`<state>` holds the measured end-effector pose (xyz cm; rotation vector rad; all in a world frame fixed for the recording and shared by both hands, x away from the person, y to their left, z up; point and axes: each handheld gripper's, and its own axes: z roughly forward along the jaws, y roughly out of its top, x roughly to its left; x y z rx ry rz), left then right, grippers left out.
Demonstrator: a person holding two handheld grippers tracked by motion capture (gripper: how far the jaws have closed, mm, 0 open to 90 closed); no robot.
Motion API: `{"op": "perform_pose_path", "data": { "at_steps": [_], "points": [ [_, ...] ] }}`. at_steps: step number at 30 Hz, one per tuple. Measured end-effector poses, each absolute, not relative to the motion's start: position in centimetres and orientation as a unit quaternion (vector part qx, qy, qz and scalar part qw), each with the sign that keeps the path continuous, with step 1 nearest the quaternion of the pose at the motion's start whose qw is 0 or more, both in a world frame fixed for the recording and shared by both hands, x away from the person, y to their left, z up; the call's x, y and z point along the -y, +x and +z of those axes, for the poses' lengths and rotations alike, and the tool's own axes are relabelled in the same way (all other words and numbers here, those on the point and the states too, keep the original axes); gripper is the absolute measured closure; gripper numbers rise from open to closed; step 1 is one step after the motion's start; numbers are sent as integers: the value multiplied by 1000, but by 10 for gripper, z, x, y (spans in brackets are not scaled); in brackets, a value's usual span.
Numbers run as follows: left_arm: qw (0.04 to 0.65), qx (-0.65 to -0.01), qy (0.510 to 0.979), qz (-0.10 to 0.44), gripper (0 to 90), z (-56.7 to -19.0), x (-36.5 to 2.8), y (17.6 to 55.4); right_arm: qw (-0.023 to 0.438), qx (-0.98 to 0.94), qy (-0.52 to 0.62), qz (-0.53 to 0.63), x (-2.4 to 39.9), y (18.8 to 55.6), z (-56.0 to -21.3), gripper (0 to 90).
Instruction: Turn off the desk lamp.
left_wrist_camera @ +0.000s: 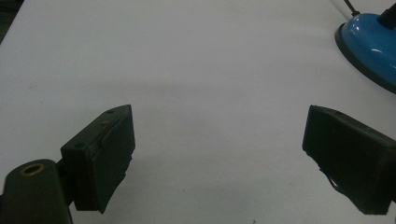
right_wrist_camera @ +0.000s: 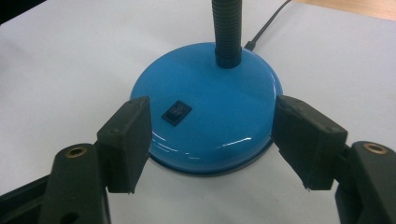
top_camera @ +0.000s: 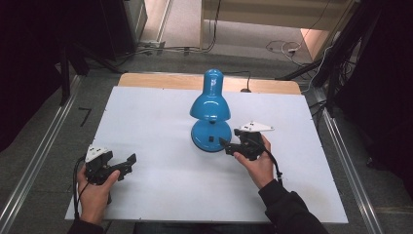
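The white table (top_camera: 160, 117) fills the carpeted room's middle; the blue lamp (top_camera: 210, 109) stands centre, right gripper (top_camera: 228, 145) gaping at its four o'clock, left gripper (top_camera: 130, 161) wide at eight.

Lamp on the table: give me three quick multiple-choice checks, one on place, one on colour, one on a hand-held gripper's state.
1. Where is the rocker switch?
A. On the lamp's base
B. On the shade
C. On the cord

2. What colour is the lamp?
A. Red
B. Blue
C. Green

3. How does the right hand-held gripper stand?
A. Shut on the neck
B. Shut on the cord
C. Open, jaws on either side of the base's near edge

Answers:
1. A: the right gripper view shows the black switch set into the top of the round base, in front of the neck.
2. B: shade and base are glossy blue in the high view.
3. C: both pads stand wide apart with nothing pressed between them.
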<state>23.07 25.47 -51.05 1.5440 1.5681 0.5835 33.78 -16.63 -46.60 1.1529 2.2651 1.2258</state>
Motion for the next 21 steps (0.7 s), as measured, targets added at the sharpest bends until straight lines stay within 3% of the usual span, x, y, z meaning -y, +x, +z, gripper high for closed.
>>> {"op": "perform_pose_path", "data": {
  "at_steps": [21],
  "points": [
    [418,-625,617,232,100,-511,-254,231,163,-791,410,423,186,332,-469,212]
  ]
}}
